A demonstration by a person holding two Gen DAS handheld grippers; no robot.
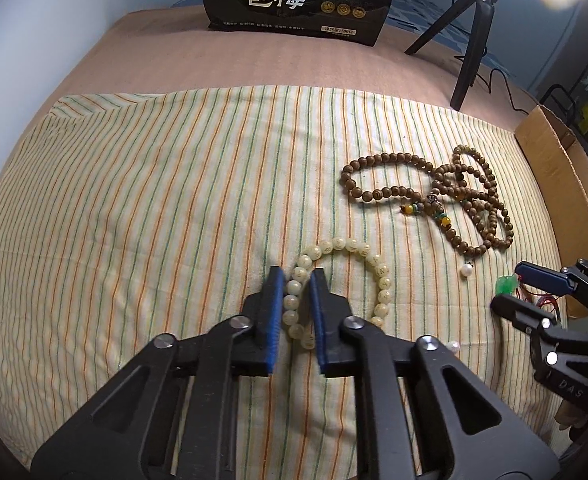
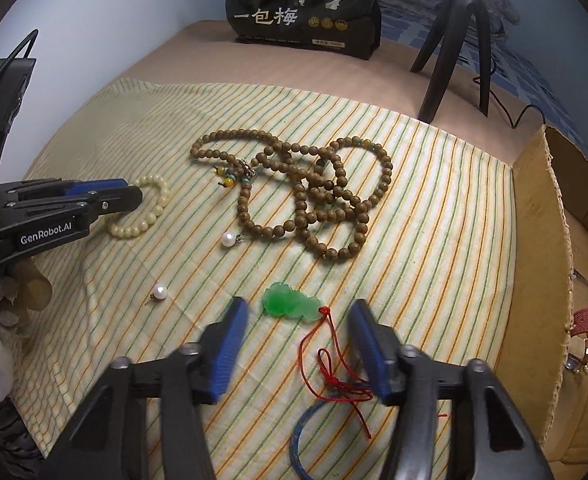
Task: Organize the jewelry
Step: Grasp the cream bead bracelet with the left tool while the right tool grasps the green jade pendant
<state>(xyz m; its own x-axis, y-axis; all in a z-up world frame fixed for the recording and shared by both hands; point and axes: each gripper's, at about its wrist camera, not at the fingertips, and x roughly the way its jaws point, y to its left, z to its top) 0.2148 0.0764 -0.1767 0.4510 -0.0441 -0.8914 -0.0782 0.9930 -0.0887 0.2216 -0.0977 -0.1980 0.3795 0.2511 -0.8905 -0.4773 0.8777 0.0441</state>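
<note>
The left tool (image 1: 297, 276) had its two blue pads closed around one side of the cream bead bracelet (image 1: 382, 276), pinching a short run of beads while the rest of the loop lay on the striped cloth (image 1: 153, 200). The right tool (image 2: 298, 312) stood wide open and gripped nothing; its fingers straddled the green pendant (image 2: 291, 303), which lay flat on the cloth with its red cord (image 2: 334, 372) trailing back between them, over a blue ring (image 2: 298, 436).

Beyond the pendant sat the long brown bead necklace (image 2: 306, 196), looped over itself in several coils. Two loose pearl earrings lay apart on the cloth, one (image 2: 227, 239) just beside the necklace and one (image 2: 159, 291) nearer the left tool. A cardboard box (image 2: 542, 240) stood at the right edge of the cloth, probably the place for sorted pieces, though that was a guess. A black snack bag (image 2: 306, 8) and a tripod (image 2: 454, 40) stood at the far side.

The bracelet was held by only a few round beads, so it could well roll out of the pads or swing and drop once lifted. If the right tool closed as it stood, it might catch the cord rather than the pendant, and the pendant would then dangle and drag across the cloth. A sweep by either tool could knock the small pearls away or snag the tangled necklace, and a pinch taken too low could gather the cloth and shift everything on it.
</note>
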